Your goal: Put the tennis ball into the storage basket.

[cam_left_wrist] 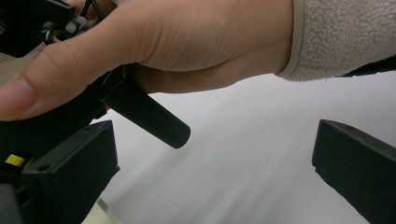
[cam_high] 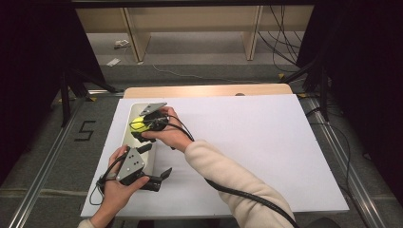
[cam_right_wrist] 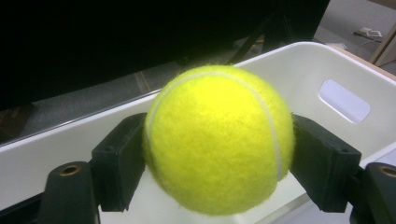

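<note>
The right gripper (cam_right_wrist: 219,168) has the ball (cam_right_wrist: 218,140) clamped between its two black jaws, one pad pressed into each side of the yellow felt, and it holds it up over the bin (cam_right_wrist: 345,100), inside the white walls, with a slot handle cut in the far wall. From the high view the right gripper (cam_high: 142,124) and ball (cam_high: 138,124) sit above the far half of the bin (cam_high: 134,110), which lies lengthwise along the left edge of the table (cam_high: 247,142), and the right hand (cam_high: 168,135) reaches across from a cream sleeve (cam_high: 228,175) with the cable (cam_high: 247,197) trailing back over the forearm. The left gripper (cam_high: 161,176) is low near the front left corner of the table, just beside the near end of the bin, gripped by the left hand (cam_high: 116,192), jaws pointing right. Its own view has the left gripper (cam_left_wrist: 215,182) spread wide with nothing between the jaws, bare white tabletop under them, and the right hand (cam_left_wrist: 163,42) and sleeve (cam_left_wrist: 345,35) crossing close above.
</note>
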A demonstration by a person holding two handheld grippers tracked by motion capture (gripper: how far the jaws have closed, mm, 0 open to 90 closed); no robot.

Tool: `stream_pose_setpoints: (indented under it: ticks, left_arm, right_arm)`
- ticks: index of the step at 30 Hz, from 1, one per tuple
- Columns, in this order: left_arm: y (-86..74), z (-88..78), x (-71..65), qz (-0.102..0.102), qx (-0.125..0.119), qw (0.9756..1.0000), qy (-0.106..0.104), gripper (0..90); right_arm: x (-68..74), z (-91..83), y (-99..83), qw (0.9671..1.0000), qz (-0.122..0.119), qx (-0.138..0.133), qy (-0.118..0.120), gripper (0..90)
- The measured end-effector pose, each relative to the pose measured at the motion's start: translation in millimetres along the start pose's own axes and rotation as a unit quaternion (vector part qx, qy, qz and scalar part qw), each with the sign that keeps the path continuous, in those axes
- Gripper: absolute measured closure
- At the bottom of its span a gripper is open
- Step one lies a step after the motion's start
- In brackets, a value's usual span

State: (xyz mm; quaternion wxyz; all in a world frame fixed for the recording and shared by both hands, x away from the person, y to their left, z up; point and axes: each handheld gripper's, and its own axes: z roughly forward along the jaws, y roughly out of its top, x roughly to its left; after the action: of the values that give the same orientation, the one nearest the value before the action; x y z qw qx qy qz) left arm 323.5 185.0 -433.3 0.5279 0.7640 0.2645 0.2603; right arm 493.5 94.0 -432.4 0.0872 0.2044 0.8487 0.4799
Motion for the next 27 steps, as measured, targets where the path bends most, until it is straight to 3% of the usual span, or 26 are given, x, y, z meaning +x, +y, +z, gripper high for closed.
stream_pose_setpoints:
  ticks: [20, 25, 27]
  left_arm:
    - [0.1, -0.2, -0.2, -0.001, -0.001, 1.0, -0.001, 0.0]
    - [0.1, -0.2, -0.1, -0.001, -0.001, 1.0, -0.001, 0.0]
    - [0.0, -0.1, 0.0, -0.001, -0.001, 1.0, -0.001, 0.0]
  right_arm:
    - [2.7, 4.2, -1.7, 1.0, -0.001, 0.006, 0.005, 25.2]
    - [2.8, 4.7, -1.5, 0.9999, -0.006, 0.009, 0.004, 24.2]
    - [3.6, 4.9, -1.7, 0.9999, -0.007, 0.005, -0.007, 22.2]
